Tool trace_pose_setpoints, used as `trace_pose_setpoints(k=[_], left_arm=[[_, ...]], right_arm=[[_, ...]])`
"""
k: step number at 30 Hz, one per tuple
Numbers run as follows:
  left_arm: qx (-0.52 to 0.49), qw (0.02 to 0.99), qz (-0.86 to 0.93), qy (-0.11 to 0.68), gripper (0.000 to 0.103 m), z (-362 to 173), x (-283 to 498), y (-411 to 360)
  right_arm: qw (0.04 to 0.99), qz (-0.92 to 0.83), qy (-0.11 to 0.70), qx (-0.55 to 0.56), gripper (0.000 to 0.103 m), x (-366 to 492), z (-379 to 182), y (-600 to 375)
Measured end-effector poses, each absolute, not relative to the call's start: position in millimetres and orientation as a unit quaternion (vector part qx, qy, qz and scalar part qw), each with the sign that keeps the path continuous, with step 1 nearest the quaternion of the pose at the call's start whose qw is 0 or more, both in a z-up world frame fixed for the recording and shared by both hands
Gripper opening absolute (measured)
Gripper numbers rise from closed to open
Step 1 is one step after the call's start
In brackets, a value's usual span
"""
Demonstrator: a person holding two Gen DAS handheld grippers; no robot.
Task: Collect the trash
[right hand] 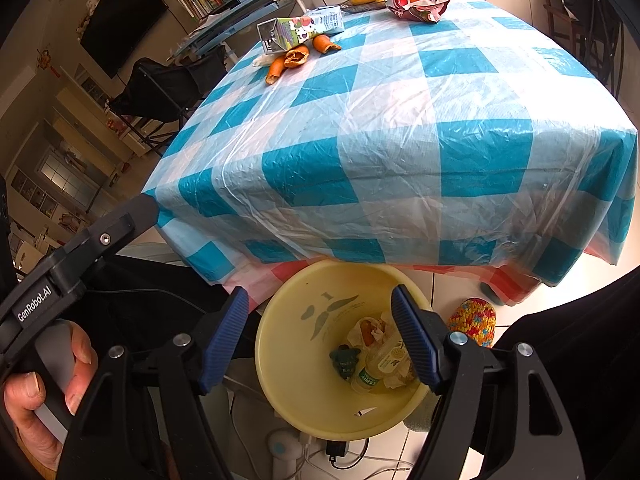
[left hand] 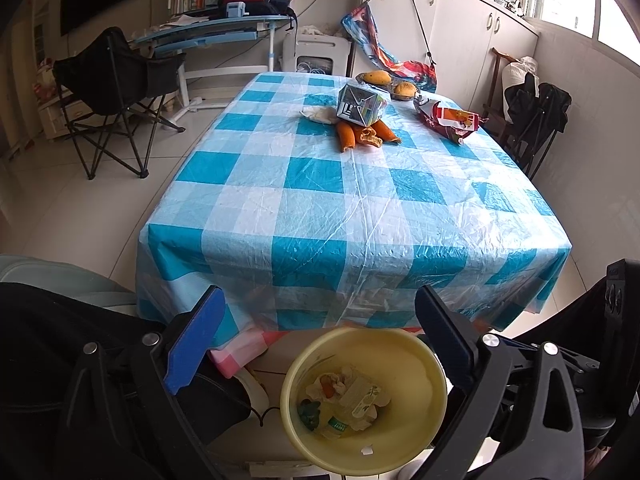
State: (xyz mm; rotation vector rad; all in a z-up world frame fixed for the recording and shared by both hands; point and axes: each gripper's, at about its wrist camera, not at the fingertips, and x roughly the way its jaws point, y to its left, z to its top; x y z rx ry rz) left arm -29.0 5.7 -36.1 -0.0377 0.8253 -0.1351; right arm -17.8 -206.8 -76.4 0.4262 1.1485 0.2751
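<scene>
On the blue-checked table lie a drink carton, orange peels, a crumpled tissue and a red snack bag. A yellow bin stands on the floor below the table's near edge, with wrappers and a small bottle inside. My left gripper hangs open above it, holding nothing. My right gripper is also open and empty over the same bin. The right wrist view shows the carton, peels and snack bag at the table's far end.
Yellow fruit lies behind the carton. A black folding chair stands left of the table, and another chair on the right. A crocheted item lies beside the bin. A hand grips the left gripper's handle.
</scene>
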Motion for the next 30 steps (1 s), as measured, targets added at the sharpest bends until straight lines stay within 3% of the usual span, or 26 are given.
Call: trace_pose_setpoints(k=[16,30], left_arm=[[-0.023,0.914,-0.070,0.398,0.093,-39,-30,5],[-0.101,0.937,-0.029,0.333,0.093,3,-15,46]], right_arm=[[0.811,0.135,0.534,0.196,0.071,-19,-71,-199],[0.879,0.190,0.426,0.105,0.071,-13,0,-174]])
